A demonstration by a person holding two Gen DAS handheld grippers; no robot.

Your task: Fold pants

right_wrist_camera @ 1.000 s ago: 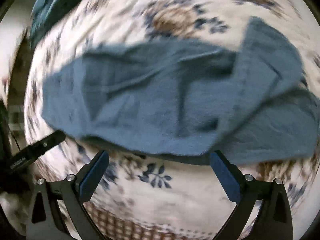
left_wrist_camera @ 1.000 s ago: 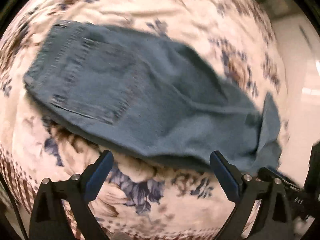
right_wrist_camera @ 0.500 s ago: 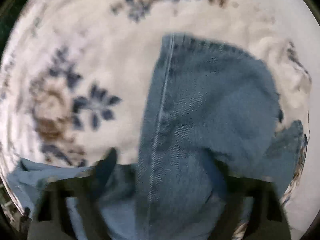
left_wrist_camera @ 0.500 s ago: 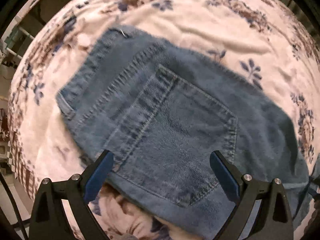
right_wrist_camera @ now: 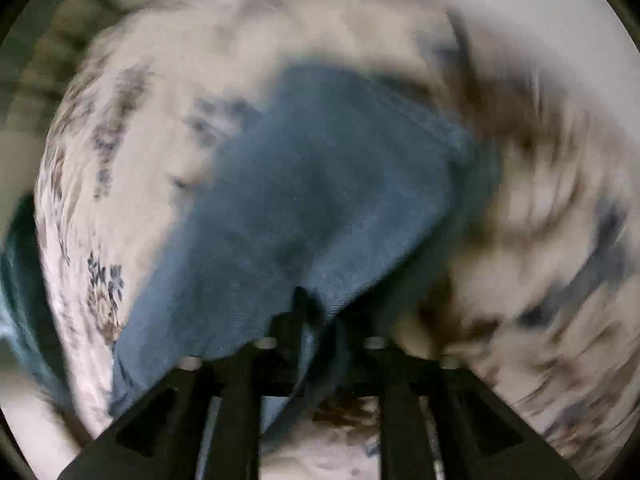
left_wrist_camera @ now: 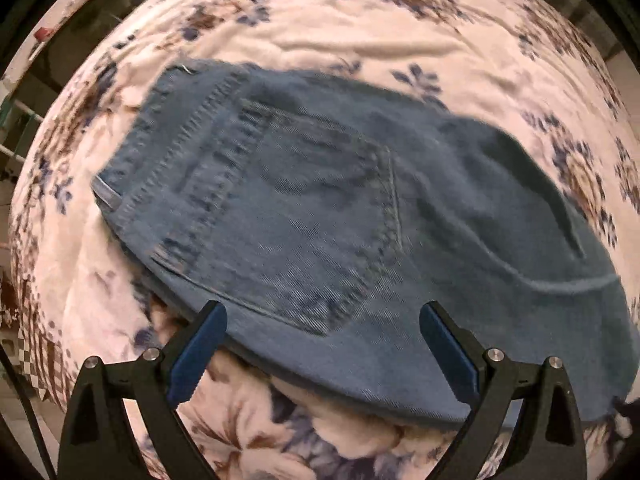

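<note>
Blue denim pants [left_wrist_camera: 320, 220] lie on a floral bedspread [left_wrist_camera: 360, 32], back pocket up, waistband toward the left. My left gripper [left_wrist_camera: 320, 344] is open and empty, hovering just in front of the near edge of the pants. In the blurred right wrist view, my right gripper [right_wrist_camera: 316, 320] is shut on a leg end of the pants [right_wrist_camera: 320, 200], and the fabric hangs from the jaws over the bedspread [right_wrist_camera: 140, 160].
The bed's left edge with a checked border [left_wrist_camera: 36, 360] and dark furniture [left_wrist_camera: 60, 52] show at the left. A teal cloth [right_wrist_camera: 20, 280] lies at the left edge of the right wrist view.
My right gripper has closed on the pants leg and is moving fast with it. The left gripper stays open and has drawn back slightly from the pocket area.
</note>
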